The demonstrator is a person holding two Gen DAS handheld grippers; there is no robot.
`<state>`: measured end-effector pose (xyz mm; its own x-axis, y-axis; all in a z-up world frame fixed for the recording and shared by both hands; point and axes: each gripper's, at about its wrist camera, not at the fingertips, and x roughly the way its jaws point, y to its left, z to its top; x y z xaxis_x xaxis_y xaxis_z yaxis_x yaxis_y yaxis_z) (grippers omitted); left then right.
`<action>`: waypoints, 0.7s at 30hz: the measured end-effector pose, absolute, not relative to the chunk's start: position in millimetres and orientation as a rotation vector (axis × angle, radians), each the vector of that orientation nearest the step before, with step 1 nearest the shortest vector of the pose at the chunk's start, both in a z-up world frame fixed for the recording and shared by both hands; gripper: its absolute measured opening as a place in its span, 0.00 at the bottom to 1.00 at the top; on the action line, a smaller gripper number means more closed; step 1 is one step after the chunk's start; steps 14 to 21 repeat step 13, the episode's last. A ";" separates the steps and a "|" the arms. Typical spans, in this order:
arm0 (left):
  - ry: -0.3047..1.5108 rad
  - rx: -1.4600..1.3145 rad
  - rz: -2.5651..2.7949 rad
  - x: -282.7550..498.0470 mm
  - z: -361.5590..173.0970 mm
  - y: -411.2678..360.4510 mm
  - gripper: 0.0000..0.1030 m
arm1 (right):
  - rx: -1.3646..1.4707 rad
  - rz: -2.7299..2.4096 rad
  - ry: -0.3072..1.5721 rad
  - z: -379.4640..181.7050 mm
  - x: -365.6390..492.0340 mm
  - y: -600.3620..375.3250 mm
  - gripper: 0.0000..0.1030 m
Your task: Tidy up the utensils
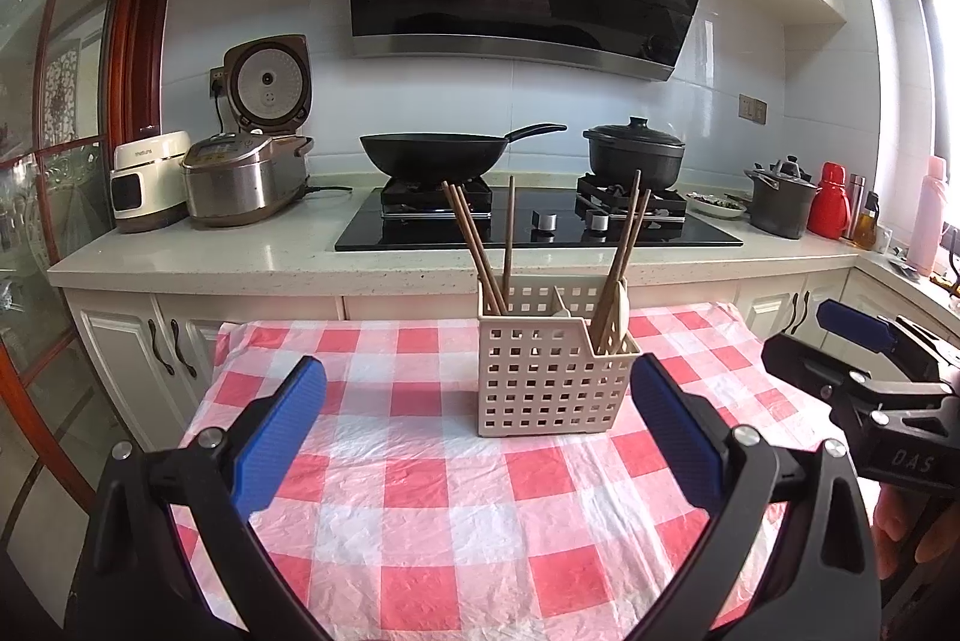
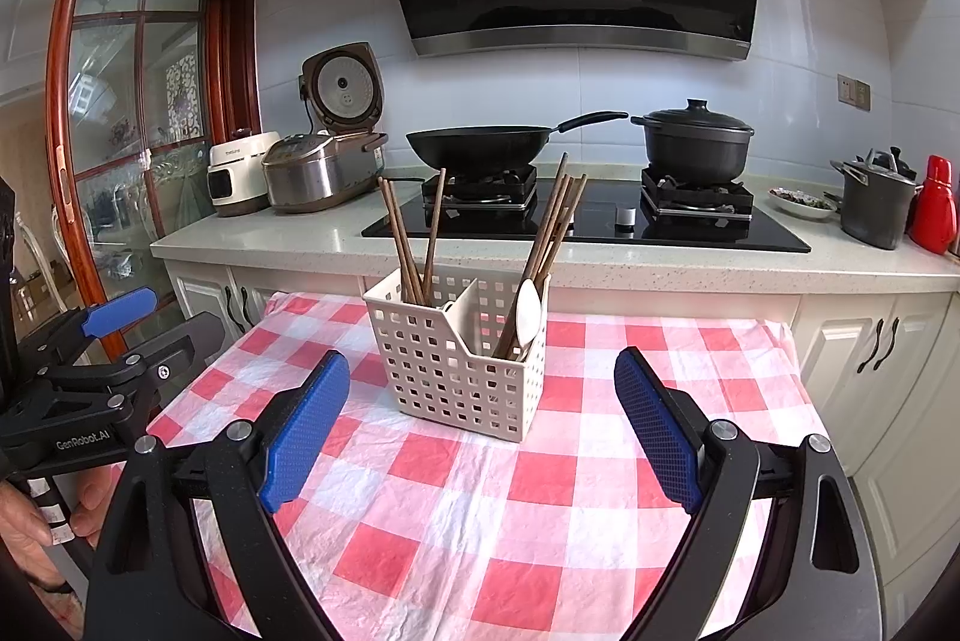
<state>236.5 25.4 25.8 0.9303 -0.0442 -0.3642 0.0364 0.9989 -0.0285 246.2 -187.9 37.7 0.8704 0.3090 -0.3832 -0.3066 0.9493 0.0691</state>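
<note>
A beige perforated utensil basket stands on the red-and-white checked tablecloth. Brown chopsticks stand in its left compartment. More chopsticks and a white spoon lean in its right compartment. My left gripper is open and empty, in front of the basket. My right gripper is open and empty, also in front of the basket. The right gripper shows at the right edge of the left wrist view; the left gripper shows at the left edge of the right wrist view.
Behind the table runs a kitchen counter with a black hob, a wok, a lidded black pot, rice cookers, another pot and a red flask. White cabinets stand below.
</note>
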 end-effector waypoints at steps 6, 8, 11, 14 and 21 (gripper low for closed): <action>0.391 -0.043 -0.050 240.4 21.4 29.3 0.95 | 0.010 0.317 0.401 34.8 246.0 -190.0 0.82; 0.394 -0.049 -0.037 241.7 20.8 32.0 0.95 | 0.011 0.313 0.404 33.9 247.2 -191.5 0.82; 0.405 -0.045 -0.049 243.0 19.9 34.8 0.95 | 0.011 0.310 0.408 32.5 247.8 -192.5 0.82; 0.416 -0.054 -0.060 243.9 18.0 36.8 0.95 | 0.010 0.309 0.411 31.5 248.3 -192.4 0.82; 0.416 -0.054 -0.060 243.9 18.0 36.8 0.95 | 0.010 0.309 0.411 31.5 248.3 -192.4 0.82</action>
